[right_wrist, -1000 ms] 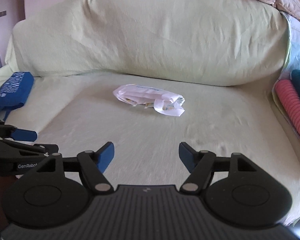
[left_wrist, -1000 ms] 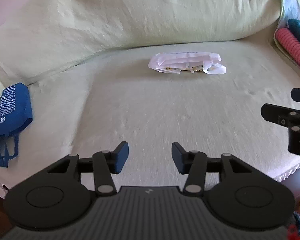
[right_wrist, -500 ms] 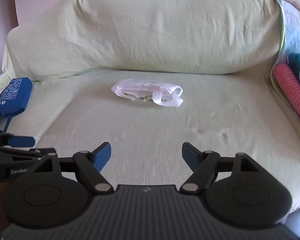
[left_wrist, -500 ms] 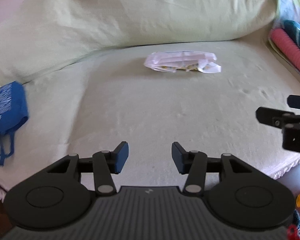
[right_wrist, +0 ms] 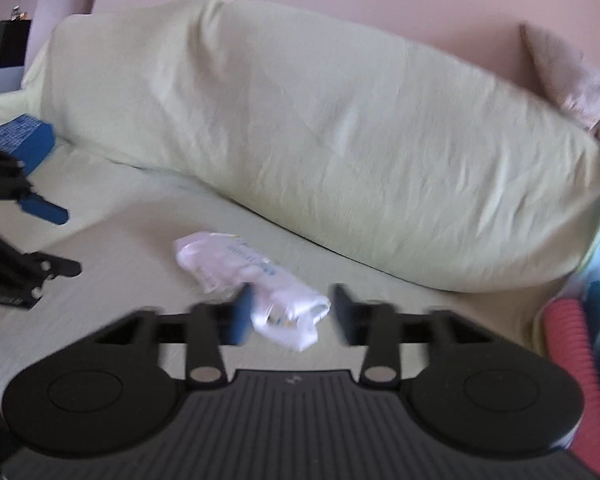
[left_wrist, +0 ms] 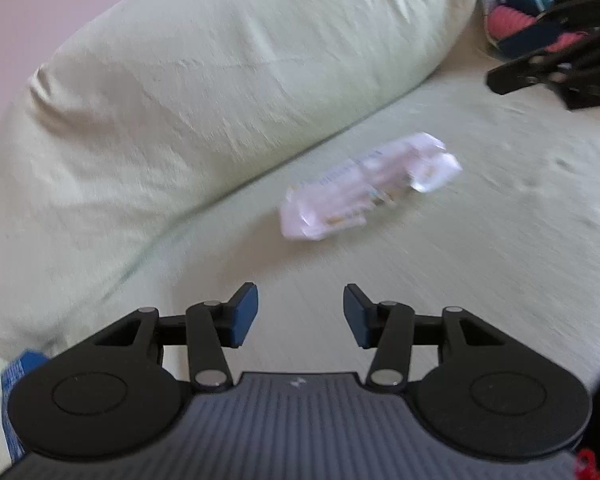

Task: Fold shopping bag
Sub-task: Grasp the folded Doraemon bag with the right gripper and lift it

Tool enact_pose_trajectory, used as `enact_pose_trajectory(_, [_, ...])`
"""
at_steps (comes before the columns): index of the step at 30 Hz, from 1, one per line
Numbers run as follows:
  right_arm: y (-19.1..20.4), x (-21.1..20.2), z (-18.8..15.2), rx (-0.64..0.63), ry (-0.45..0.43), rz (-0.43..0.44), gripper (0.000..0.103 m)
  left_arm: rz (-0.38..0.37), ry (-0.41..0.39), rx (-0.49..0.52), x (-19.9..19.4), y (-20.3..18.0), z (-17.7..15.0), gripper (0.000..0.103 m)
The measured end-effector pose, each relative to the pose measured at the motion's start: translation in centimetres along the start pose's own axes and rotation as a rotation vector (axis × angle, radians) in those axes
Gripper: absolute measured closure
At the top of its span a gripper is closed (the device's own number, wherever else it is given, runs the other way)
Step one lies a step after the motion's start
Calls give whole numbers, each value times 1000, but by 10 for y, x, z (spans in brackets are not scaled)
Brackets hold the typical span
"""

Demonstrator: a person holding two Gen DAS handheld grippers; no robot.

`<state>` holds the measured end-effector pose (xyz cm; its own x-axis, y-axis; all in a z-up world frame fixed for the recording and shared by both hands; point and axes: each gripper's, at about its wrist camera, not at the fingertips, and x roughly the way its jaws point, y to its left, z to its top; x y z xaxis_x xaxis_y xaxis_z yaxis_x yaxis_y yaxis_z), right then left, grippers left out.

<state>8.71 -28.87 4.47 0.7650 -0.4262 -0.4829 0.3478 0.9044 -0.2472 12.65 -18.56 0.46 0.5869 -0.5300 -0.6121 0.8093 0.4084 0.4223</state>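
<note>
The crumpled white plastic shopping bag [right_wrist: 248, 292] lies mid-seat on the covered sofa [right_wrist: 320, 152]. The right gripper [right_wrist: 290, 316] is closing, its near end between its fingers, not yet pinched. The left gripper [left_wrist: 300, 314] stands apart, empty. Light, limp, slippery; best pinched at an end.

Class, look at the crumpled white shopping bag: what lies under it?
The white shopping bag rests on the pale green sofa cover; whatever is directly beneath the bag is hidden.
</note>
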Motion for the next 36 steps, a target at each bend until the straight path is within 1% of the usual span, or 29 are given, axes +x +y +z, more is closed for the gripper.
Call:
enact_pose_trajectory(3, [1, 57, -4, 17, 32, 4, 82, 8, -26, 47, 34, 5, 12, 51])
enact_pose_trajectory(4, [2, 70, -6, 16, 41, 1, 82, 8, -38, 82, 50, 6, 16, 51])
enact_pose_trajectory(7, [12, 109, -21, -41, 97, -12, 83, -7, -83, 233, 86, 2, 21, 50])
enact_pose_trajectory(9, [17, 121, -28, -74, 117, -1, 83, -20, -99, 371, 103, -6, 19, 49])
enact_pose_trajectory(11, [21, 128, -37, -116, 129, 13, 83, -50, -108, 499, 120, -15, 14, 49])
enact_pose_trajectory(14, [25, 132, -46, -184, 121, 17, 82, -88, -109, 616, 142, -24, 8, 48])
enact_pose_trajectory(16, [27, 135, -48, -227, 121, 21, 81, -105, -96, 633, 160, -27, 6, 48])
enact_pose_trajectory(17, [30, 135, -48, -259, 116, 16, 80, -115, -90, 633, 168, -28, 6, 51])
enact_pose_trajectory(18, [33, 134, -48, -294, 109, 9, 76, -125, -92, 624, 170, -28, 5, 56])
enact_pose_trajectory(19, [34, 132, -47, -327, 102, -1, 66, -139, -93, 612, 172, -27, 5, 57])
enact_pose_trajectory(20, [35, 130, -45, -357, 96, -12, 60, -152, -90, 600, 173, -25, 6, 59])
enact_pose_trajectory(21, [40, 122, -44, -434, 78, -30, 49, -163, -86, 586, 174, -23, 6, 59])
enact_pose_trajectory(22, [43, 117, -43, -472, 72, -29, 35, -170, -84, 570, 175, -21, 6, 59])
enact_pose_trajectory(23, [45, 115, -43, -496, 70, -24, 29, -173, -87, 563, 174, -20, 6, 60])
enact_pose_trajectory(24, [50, 112, -43, -546, 88, -7, 24, -173, -92, 565, 174, -20, 5, 60])
enact_pose_trajectory(25, [53, 114, -42, -579, 103, -2, 24, -173, -97, 567, 173, -20, 4, 60])
enact_pose_trajectory(28, [53, 127, -36, -611, 120, -4, 23, -174, -99, 561, 172, -18, 4, 60])
enact_pose_trajectory(30, [48, 143, -29, -591, 148, 32, 18, -171, -102, 568, 169, -19, 5, 60])
enact_pose_trajectory(31, [47, 149, -26, -583, 168, 44, 17, -167, -107, 579, 168, -20, 5, 60])
enact_pose_trajectory(33, [45, 168, -24, -567, 222, 76, 14, -160, -114, 598, 166, -22, 6, 60])
enact_pose_trajectory(34, [44, 171, -25, -563, 230, 82, 13, -160, -115, 603, 167, -23, 6, 60])
enact_pose_trajectory(36, [35, 188, -20, -492, 258, 117, 9, -160, -120, 612, 167, -24, 5, 60])
